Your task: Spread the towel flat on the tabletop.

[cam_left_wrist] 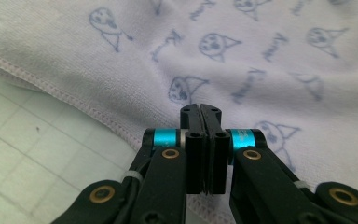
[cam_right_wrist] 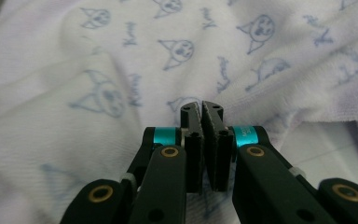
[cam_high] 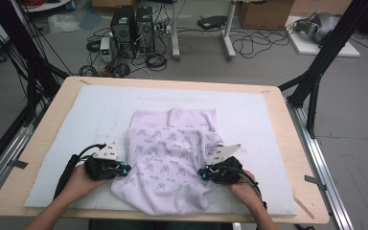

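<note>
- Presently, lilac towel [cam_high: 167, 163] with blue cat-face print lies crumpled at near centre of white mat [cam_high: 76, 124], near edge overhanging table [cam_high: 43, 134].
- Left gripper [cam_high: 123, 168] at towel's left edge, jaws pressed together; cloth between them not discernible.
- Right gripper [cam_high: 203, 173] at right edge, jaws likewise pressed together.

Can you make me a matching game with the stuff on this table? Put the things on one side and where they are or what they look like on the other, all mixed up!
Things:
1. towel
2. left gripper
3. right gripper
4. white mat

Descriptions:
A. at the towel's right edge, jaws shut
B. pale lilac with blue cat faces, crumpled
C. spread flat over the wooden table
D. at the towel's left edge, jaws shut

Pairs: 1-B, 2-D, 3-A, 4-C
</note>
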Tool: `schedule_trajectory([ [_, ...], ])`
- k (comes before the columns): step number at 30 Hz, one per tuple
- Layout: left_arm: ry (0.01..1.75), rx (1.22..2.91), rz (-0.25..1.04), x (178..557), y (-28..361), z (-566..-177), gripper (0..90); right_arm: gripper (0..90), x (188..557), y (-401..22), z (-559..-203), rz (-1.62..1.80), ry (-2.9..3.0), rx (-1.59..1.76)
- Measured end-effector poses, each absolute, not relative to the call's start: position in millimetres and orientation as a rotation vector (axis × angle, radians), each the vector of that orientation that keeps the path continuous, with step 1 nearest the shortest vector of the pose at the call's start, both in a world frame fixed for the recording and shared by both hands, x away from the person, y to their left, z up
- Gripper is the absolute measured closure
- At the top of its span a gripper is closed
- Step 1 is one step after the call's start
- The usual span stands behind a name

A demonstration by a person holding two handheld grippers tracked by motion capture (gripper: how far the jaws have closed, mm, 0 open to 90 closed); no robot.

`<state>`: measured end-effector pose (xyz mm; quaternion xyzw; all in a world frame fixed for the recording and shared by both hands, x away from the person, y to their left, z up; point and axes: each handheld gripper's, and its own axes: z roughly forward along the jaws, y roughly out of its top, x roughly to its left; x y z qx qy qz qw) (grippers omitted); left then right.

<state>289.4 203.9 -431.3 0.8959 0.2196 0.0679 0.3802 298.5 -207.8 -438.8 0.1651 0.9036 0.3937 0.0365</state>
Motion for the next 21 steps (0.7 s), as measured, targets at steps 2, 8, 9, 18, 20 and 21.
schedule_trajectory([
  [2,0.546,2.297,0.178,281,209,-428,88.3,87.4,290,-209,-437,1.250,2.765,0.504],
  [8,0.515,2.285,0.169,254,218,-421,88.3,87.4,264,-208,-434,1.242,2.796,0.442],
  [9,0.507,2.272,0.171,249,219,-419,88.3,87.4,260,-209,-433,1.246,2.799,0.436],
  [18,0.494,2.191,0.221,260,212,-405,70.1,66.9,261,-211,-405,1.281,2.651,0.434],
  [20,0.523,2.206,0.228,273,207,-409,64.0,63.9,275,-210,-411,1.223,2.648,0.474],
  [21,0.534,2.212,0.232,279,205,-412,62.3,63.5,279,-209,-414,1.214,2.652,0.480],
])
